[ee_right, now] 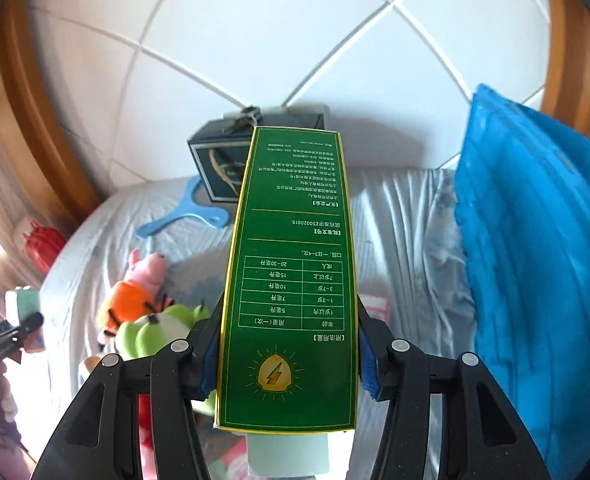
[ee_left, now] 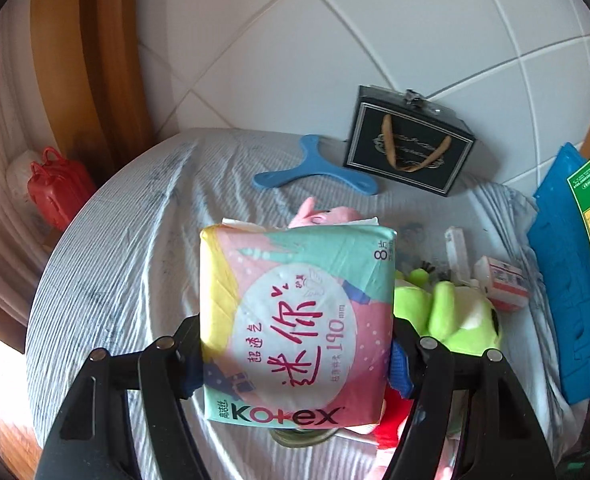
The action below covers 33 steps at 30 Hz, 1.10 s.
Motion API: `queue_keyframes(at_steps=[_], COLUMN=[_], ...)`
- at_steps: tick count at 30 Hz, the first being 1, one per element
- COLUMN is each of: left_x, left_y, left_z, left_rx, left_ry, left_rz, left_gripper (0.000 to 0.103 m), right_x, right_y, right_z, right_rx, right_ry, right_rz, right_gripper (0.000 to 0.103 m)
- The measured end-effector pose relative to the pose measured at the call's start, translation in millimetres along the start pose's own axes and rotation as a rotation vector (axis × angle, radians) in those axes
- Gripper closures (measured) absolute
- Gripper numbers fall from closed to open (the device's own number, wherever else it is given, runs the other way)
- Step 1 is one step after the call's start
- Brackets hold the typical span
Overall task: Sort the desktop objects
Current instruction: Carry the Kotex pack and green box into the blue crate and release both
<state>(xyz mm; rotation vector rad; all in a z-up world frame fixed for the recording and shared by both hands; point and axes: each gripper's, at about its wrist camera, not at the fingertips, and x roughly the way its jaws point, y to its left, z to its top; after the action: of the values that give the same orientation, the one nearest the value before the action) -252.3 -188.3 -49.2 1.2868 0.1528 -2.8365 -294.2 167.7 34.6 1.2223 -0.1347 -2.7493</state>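
A worktop (ee_left: 107,240) under wrinkled striped cloth stands against a white tiled wall. The left wrist view shows the left tool (ee_left: 295,354) clamped on a soft Kotex pack (ee_left: 295,320), lifted above green (ee_left: 451,312) and pink (ee_left: 323,216) plush toys; bare cloth lies open to its left, a blue boomerang (ee_left: 311,172) and black gift bag (ee_left: 409,140) behind. Only the right wrist view shows the right tool (ee_right: 289,360), gripping a long green carton (ee_right: 291,280) beside a ribbed blue basket (ee_right: 535,260).
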Motion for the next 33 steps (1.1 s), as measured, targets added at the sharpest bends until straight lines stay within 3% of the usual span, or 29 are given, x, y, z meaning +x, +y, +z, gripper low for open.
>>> queue_keyframes(at_steps=[5,11,15,22,27,33], left_x=[-36,-79,-104,-153,-182,-173], left_y=[-68,-162,-236,-380,-482,-584], left_z=[-16,-30,-35,-31,-20,-12], left_rx=[0.095,0.171,0.195,0.197,0.254,0.353], left_ry=[-0.065,-0.119,-0.169,-0.261,-0.257,-0.163], left_rz=[-0.079,-0.175,-0.211,-0.239,-0.300,-0.361], left_gripper=[0.034,0.034,0.034,0.034,0.034,0.034], right_x=[-70,-134,-171,-226,-243,-233], right_y=[-4,-43,-85,-196,-274,-344], right_z=[-38,-49,-40,-11,11,10], right_rx=[0.015,-0.005,-0.027,-0.106,-0.136,-0.103], right_ry=[-0.066,-0.154,-0.219,-0.282,-0.280,-0.207], right_rz=[-0.053,-0.101,-0.126,-0.165,-0.216,-0.265], right_gripper=[0.050,0.050,0.050,0.050,0.050,0.050])
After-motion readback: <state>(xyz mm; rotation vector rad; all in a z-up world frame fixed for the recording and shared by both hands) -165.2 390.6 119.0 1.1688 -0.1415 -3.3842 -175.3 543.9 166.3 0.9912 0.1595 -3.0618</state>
